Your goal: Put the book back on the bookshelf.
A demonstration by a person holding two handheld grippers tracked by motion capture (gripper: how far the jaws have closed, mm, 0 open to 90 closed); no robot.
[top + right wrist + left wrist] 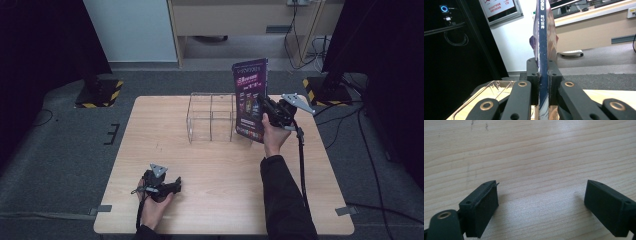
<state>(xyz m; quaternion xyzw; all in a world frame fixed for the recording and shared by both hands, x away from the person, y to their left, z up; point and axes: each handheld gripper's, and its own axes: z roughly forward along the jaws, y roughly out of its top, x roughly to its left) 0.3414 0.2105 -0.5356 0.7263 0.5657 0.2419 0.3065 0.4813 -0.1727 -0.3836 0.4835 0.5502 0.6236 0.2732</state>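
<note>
Left gripper (172, 187), lower left of the high view, rests on the light wooden table (215, 165), jaws spread, nothing between. Right gripper (263, 106), right of centre, clamps a thin purple magazine (250, 97) upright, just right of the clear acrylic divider rack (211, 117).

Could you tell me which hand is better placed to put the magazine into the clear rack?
The right. The right gripper is already shut on the upright magazine, just beside the clear rack. The left gripper rests open on the table near the front edge, holding nothing.
</note>
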